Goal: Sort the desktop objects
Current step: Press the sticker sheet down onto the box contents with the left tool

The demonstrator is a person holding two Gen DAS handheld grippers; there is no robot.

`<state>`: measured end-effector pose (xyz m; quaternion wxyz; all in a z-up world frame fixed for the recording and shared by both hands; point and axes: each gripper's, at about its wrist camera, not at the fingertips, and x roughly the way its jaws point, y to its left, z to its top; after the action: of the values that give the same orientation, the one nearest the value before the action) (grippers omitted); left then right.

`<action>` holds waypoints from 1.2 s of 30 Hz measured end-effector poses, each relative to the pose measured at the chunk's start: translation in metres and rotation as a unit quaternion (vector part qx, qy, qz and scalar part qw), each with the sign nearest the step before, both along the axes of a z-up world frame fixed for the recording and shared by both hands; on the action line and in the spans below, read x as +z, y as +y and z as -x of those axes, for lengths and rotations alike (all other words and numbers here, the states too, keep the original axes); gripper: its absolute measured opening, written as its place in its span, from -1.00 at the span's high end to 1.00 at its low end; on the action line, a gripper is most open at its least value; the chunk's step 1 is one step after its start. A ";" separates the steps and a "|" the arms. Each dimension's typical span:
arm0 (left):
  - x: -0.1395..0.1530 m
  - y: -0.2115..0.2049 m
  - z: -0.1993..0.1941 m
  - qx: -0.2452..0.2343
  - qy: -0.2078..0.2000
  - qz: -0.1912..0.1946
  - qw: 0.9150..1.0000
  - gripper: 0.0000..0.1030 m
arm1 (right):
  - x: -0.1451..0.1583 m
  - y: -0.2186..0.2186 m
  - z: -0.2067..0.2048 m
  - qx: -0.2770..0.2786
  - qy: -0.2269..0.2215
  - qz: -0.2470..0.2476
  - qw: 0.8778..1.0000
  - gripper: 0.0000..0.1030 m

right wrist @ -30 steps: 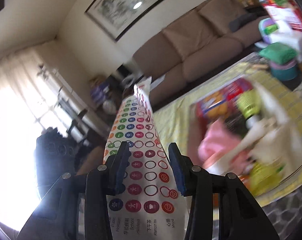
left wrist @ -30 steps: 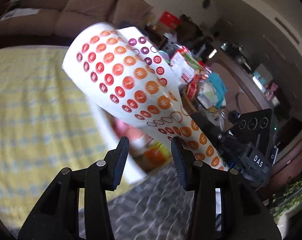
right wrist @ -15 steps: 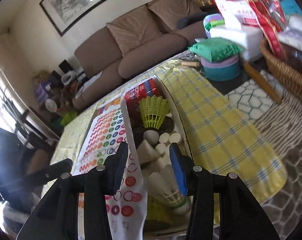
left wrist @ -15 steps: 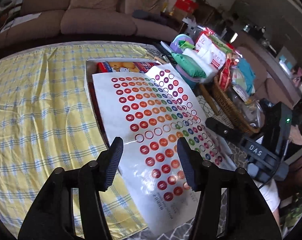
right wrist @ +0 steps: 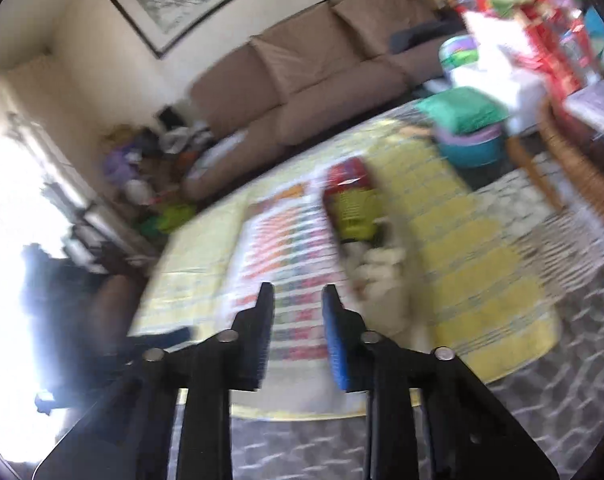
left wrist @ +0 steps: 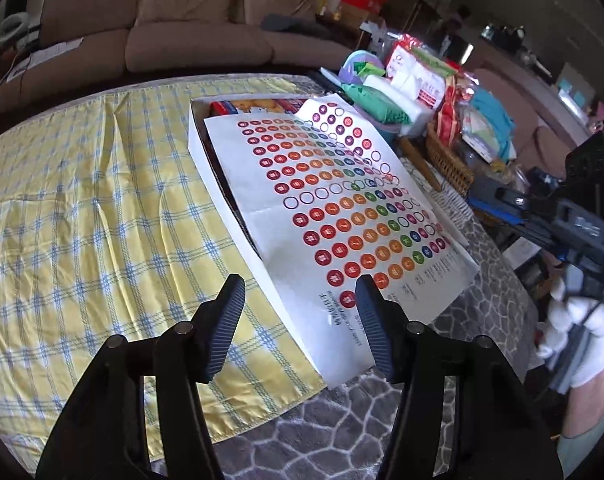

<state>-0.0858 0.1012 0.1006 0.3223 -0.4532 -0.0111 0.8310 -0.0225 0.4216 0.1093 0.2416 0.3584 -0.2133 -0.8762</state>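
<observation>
The left claw [left wrist: 298,312] stands wide apart, holding nothing, above the near edge of the sticker sheet [left wrist: 341,208]. The sheet lies across the white box [left wrist: 206,160] on the yellow checked cloth [left wrist: 94,216]. The right claw [right wrist: 298,312], blurred, is parted and holds nothing.

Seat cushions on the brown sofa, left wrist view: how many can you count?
3: left cushion, middle cushion and right cushion, side by side behind the table. Further cushions may lie outside the frame.
</observation>
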 end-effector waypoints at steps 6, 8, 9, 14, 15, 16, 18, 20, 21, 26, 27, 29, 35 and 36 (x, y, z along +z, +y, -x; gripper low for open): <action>-0.006 0.014 0.006 -0.005 -0.026 -0.007 1.000 0.02 | -0.023 -0.030 0.013 0.043 -0.060 -0.037 0.997 0.52; -0.002 0.022 0.006 -0.010 -0.025 -0.009 1.000 0.02 | -0.034 -0.030 0.021 0.030 -0.074 -0.061 0.995 0.53; -0.001 0.026 0.007 -0.014 -0.025 -0.011 1.000 0.02 | -0.037 -0.029 0.024 0.023 -0.074 -0.067 0.995 0.59; 0.006 0.055 0.012 -0.031 -0.015 0.003 0.999 0.02 | -0.042 -0.010 0.033 -0.019 -0.067 -0.069 0.995 0.60; 0.005 0.062 0.014 -0.035 -0.014 0.010 0.999 0.02 | -0.044 -0.007 0.034 -0.023 -0.070 -0.063 0.995 0.60; 0.004 0.068 0.016 -0.037 -0.012 0.019 0.999 0.02 | -0.047 -0.003 0.035 -0.025 -0.075 -0.058 0.995 0.61; 0.004 0.074 0.017 -0.037 -0.005 0.034 0.999 0.02 | -0.050 0.001 0.034 -0.021 -0.081 -0.038 0.996 0.60; 0.007 0.073 0.014 -0.038 -0.001 0.032 0.999 0.02 | -0.049 0.001 0.031 -0.003 -0.085 -0.020 0.996 0.58; 0.008 0.073 0.013 -0.040 0.002 0.032 0.999 0.02 | -0.047 -0.001 0.030 0.001 -0.083 -0.018 0.996 0.50; 0.013 0.067 0.011 -0.034 0.014 0.047 0.998 0.02 | -0.037 0.002 0.026 -0.003 -0.079 0.005 0.997 0.40; 0.013 0.065 0.012 -0.032 0.013 0.046 0.998 0.01 | -0.033 0.004 0.024 -0.006 -0.074 0.010 0.997 0.40; 0.016 0.060 0.013 -0.029 0.013 0.042 0.999 -0.01 | -0.023 0.009 0.019 -0.014 -0.053 0.026 0.998 0.40; 0.025 0.047 0.020 -0.020 0.019 0.031 0.999 -0.14 | 0.011 0.005 0.007 -0.032 0.017 0.031 0.999 0.24; 0.025 0.045 0.022 -0.018 0.019 0.029 0.999 -0.15 | 0.011 0.003 0.009 -0.035 0.018 0.025 0.999 0.24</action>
<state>-0.1082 0.1459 0.1260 0.3238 -0.4469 0.0266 0.8335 -0.0313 0.4248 0.1206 0.2237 0.3289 -0.2434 -0.8846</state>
